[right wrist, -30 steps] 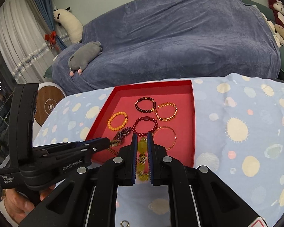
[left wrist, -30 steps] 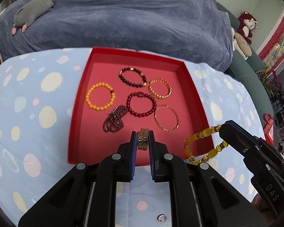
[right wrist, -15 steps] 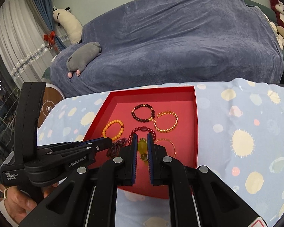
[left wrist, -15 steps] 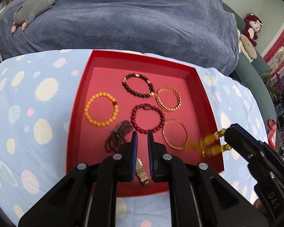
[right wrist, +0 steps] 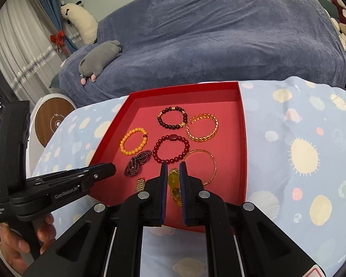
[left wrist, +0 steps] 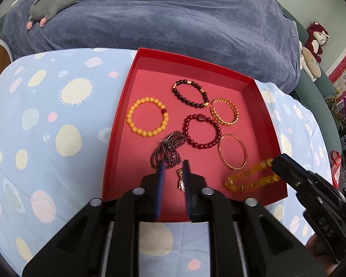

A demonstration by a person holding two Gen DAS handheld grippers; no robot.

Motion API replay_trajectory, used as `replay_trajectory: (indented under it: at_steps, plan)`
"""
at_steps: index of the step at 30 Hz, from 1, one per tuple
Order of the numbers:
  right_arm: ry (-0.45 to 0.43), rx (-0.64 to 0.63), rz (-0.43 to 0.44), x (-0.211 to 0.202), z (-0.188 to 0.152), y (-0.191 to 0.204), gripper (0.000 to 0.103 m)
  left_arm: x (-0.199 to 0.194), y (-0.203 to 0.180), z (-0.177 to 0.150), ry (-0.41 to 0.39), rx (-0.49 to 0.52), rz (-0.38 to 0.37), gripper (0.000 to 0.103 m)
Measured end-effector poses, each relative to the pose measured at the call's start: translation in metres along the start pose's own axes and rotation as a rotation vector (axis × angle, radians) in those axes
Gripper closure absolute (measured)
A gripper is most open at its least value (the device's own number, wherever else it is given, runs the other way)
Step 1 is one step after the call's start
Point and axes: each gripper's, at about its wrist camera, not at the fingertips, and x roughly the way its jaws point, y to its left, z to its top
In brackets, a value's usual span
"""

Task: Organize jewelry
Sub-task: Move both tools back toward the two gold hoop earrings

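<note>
A red tray (left wrist: 117,124) on the dotted blue cloth holds several bracelets. My left gripper (left wrist: 173,165) is open over the tray's near edge, and a small gold link band (left wrist: 181,181) lies loose on the tray floor between its fingers. The band also shows in the right wrist view (right wrist: 140,184). My right gripper (right wrist: 173,169) is shut on a yellow amber bracelet (right wrist: 174,184), low over the tray's near right part. In the left wrist view the amber bracelet (left wrist: 251,177) hangs from the right gripper's tip (left wrist: 279,162) and lies on the tray.
In the tray lie an orange bead bracelet (left wrist: 147,120), a dark bead bracelet (left wrist: 190,93), a gold chain bangle (left wrist: 226,112), a red bead bracelet (left wrist: 201,131), a thin gold bangle (left wrist: 233,151) and a dark purple strand (left wrist: 168,149). A blue-covered sofa (left wrist: 173,18) stands behind.
My left gripper opened and let the gold band drop onto the tray. My right gripper moved forward and lowered the amber bracelet into the tray's near right corner.
</note>
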Motion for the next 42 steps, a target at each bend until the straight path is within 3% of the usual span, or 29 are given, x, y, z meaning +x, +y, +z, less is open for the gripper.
replay_trajectory:
  at_steps: [5, 17, 22, 42]
  plan:
    - [-0.026, 0.009, -0.021, -0.003, 0.002, -0.002, 0.079, -0.005, 0.005, -0.001, -0.030, -0.003, 0.025, 0.066]
    - [-0.033, 0.009, -0.066, -0.031, -0.021, -0.009, 0.076, -0.020, 0.009, -0.015, -0.046, -0.003, 0.034, 0.065]
    - [-0.011, 0.018, -0.080, -0.046, -0.044, -0.012, 0.076, -0.031, 0.006, -0.034, -0.044, 0.004, 0.039, 0.059]
    - [0.095, 0.032, -0.143, -0.073, -0.147, -0.016, 0.076, -0.043, -0.017, -0.135, 0.026, 0.024, 0.029, 0.058]
